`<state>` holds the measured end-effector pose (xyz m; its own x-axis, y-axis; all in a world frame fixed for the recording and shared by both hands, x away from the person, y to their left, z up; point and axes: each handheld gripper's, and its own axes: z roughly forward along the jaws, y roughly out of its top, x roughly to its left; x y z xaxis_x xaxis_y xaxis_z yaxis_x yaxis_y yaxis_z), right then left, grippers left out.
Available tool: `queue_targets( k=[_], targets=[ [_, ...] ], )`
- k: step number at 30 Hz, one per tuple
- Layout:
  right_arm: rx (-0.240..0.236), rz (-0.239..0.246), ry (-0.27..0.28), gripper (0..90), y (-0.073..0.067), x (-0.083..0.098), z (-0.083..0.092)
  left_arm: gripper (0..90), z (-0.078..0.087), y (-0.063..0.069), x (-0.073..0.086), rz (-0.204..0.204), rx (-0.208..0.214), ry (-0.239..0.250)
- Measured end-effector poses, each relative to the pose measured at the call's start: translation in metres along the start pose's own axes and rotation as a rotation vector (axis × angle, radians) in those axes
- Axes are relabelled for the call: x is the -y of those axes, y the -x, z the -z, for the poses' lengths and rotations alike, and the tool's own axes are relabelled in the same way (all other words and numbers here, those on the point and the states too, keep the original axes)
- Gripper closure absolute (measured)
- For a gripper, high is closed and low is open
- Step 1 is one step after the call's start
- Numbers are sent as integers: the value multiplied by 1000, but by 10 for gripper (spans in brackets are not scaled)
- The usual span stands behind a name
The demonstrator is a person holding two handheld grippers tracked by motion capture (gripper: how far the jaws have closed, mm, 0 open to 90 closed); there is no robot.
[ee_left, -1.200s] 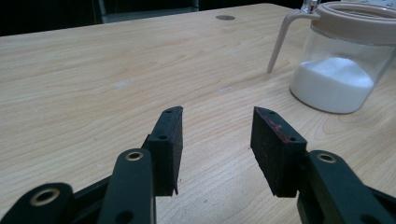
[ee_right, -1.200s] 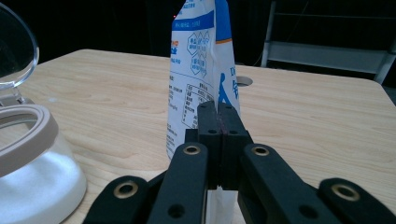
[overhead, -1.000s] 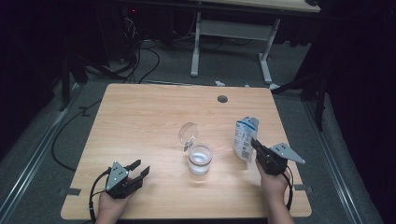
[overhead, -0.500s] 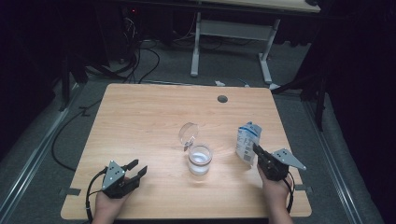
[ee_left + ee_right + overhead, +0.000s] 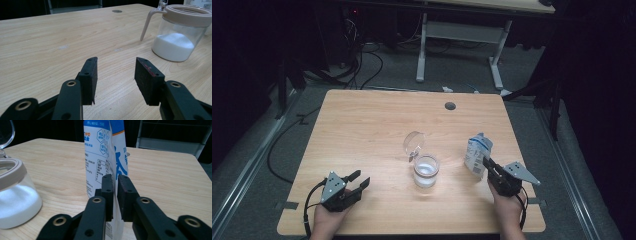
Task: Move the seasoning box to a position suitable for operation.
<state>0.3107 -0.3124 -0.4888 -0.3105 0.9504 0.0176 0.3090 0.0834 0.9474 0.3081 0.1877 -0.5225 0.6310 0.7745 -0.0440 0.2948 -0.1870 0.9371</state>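
Note:
A clear jar [image 5: 426, 171] with a beige rim, its flip lid [image 5: 413, 142] standing up, holds white powder at the table's middle. To its right a white and blue pouch [image 5: 476, 152] stands upright on the wood. My right gripper [image 5: 487, 164] is at the pouch's near edge. In the right gripper view the jaws [image 5: 115, 192] have just been opening: they stand a narrow gap apart, with the pouch's [image 5: 102, 150] thin side seam between them. My left gripper [image 5: 359, 179] rests open near the front left, pointing toward the jar [image 5: 178, 35], with nothing between its jaws [image 5: 116, 75].
The wooden table [image 5: 362, 125] has a round cable hole [image 5: 450, 106] near its far edge. Behind it stand a white desk frame [image 5: 457, 30] and cables on the grey floor. The person's hands come in over the front edge.
The pouch, tilted and held a little higher a second ago, has come down and stands upright on the table. The right jaws have parted slightly. The left gripper has not moved.

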Motion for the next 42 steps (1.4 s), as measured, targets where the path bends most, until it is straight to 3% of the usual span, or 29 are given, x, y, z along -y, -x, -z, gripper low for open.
queue_targets(
  k=[7, 9, 12, 28, 42],
  targets=[
    [-3, -9, -13, 721, 0, 1, -2, 538, -1, 1, 1, 0, 3, -11],
    [0, -7, -23, 676, -1, 1, -3, 535, -2, 0, 0, 30, 16, -19],
    [7, 1, -35, 647, -2, 1, -2, 535, -3, 1, 0, 35, 12, -28],
    [37, 34, -94, 623, -7, 16, 3, 523, -6, 0, -1, 81, 15, -67],
    [73, 59, -127, 614, -11, 32, 19, 505, -10, 3, -1, 59, 14, -101]
  ],
)
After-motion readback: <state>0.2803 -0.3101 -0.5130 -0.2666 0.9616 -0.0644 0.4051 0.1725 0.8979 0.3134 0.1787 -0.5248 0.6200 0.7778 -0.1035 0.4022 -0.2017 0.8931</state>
